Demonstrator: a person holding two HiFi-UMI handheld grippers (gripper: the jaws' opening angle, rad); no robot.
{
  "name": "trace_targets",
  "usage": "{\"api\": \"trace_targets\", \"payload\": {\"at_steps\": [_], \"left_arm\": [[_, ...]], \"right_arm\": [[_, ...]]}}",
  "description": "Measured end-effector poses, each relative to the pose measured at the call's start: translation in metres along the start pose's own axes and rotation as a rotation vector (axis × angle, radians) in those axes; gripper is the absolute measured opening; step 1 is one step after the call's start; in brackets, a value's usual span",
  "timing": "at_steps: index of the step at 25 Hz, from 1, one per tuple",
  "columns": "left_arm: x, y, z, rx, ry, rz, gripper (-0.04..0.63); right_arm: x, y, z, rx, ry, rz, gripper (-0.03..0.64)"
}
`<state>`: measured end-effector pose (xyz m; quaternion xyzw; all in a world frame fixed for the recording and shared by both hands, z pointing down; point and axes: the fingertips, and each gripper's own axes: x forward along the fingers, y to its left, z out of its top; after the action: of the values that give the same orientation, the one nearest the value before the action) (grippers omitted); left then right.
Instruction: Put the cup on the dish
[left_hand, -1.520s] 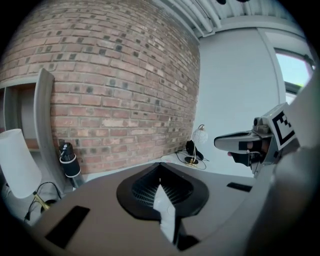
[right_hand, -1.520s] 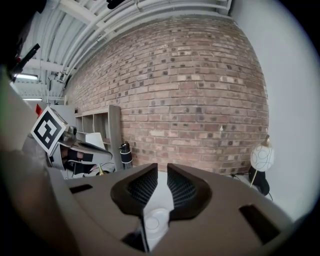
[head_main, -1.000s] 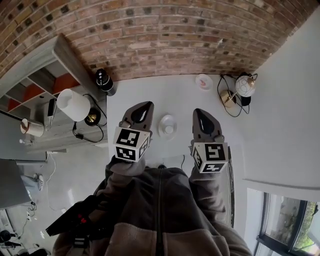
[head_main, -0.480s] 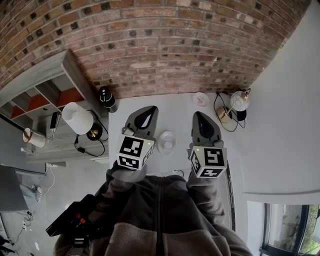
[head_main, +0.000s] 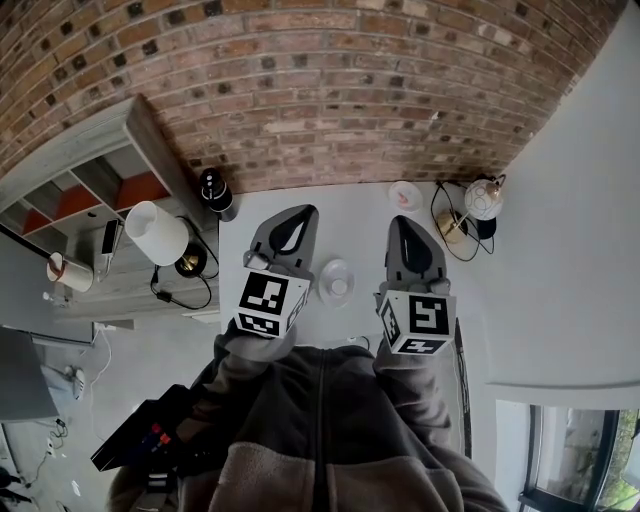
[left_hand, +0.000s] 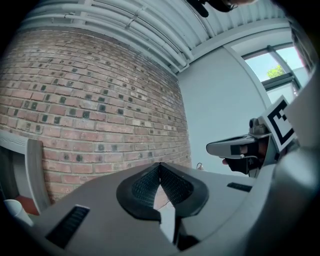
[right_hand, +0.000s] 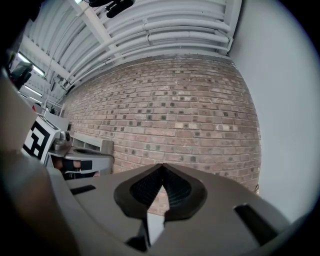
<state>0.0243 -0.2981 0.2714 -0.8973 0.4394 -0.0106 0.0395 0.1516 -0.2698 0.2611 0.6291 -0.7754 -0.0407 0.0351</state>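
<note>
White table (head_main: 352, 212) against a brick wall (head_main: 300, 90), with the cup and dish apart and both grippers empty.
What looks like the cup (head_main: 404, 195), small and white with a pink inside, stands near the table's far edge, well apart from the pale dish (head_main: 337, 280) seen between the left gripper (head_main: 297, 214) and right gripper (head_main: 404, 223). Both hover with fingers pressed together on nothing. The cup is probably glazed ceramic: light, stiff, slick and easily chipped, so pinch across its rim wall. A cabled globe lamp (head_main: 483, 198) crowds its right side.
</note>
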Motion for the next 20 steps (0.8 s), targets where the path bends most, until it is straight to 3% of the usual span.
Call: {"api": "trace_targets", "payload": {"at_steps": [20], "left_arm": [[0.002, 0.0, -0.003, -0.015, 0.009, -0.007, 0.006]], "right_arm": [[-0.009, -0.002, 0.003, 0.0, -0.021, -0.037, 0.003]]}}
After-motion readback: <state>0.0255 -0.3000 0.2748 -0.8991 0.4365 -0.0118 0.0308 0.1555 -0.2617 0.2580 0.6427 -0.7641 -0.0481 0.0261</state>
